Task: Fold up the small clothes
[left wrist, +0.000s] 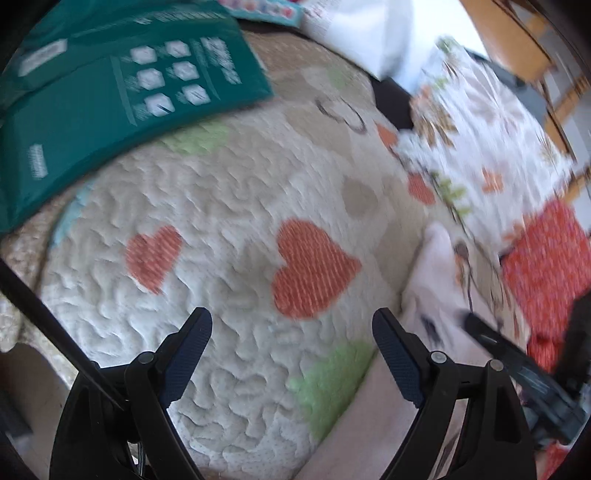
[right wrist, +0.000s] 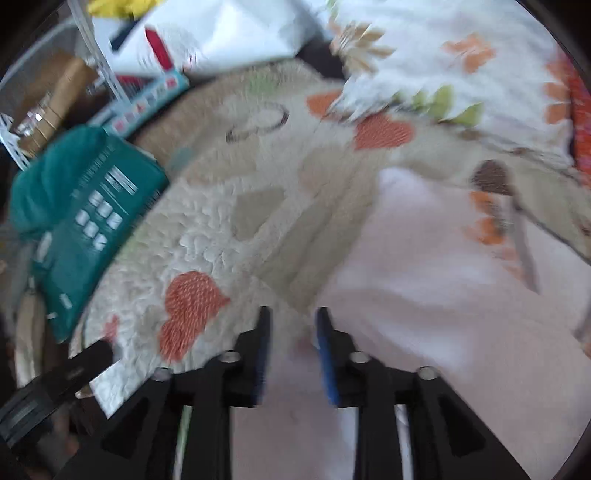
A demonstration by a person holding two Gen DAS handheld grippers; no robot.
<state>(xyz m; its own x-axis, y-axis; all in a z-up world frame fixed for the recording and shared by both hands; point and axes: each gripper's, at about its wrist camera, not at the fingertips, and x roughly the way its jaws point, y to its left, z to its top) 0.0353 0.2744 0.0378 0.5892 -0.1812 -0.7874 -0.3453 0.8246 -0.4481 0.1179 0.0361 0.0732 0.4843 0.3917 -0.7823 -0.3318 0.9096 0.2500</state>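
Note:
A pale pink small garment (right wrist: 424,295) lies on a quilted cream bed cover with orange hearts (left wrist: 221,229). In the left wrist view the garment (left wrist: 432,280) shows at the right. My left gripper (left wrist: 291,325) is open and empty above the cover, left of the garment. My right gripper (right wrist: 291,321) hovers over the garment's near edge with its jaws narrowly apart; pink cloth shows between the fingers, but blur hides whether they pinch it. The right gripper's tip (left wrist: 480,328) shows in the left wrist view, touching the garment.
A teal plastic package (left wrist: 110,96) lies at the cover's left, also in the right wrist view (right wrist: 85,221). A floral white pillow (left wrist: 480,122) and a red patterned cloth (left wrist: 546,266) lie at the right. Boxes and white bags (right wrist: 221,33) crowd the far edge.

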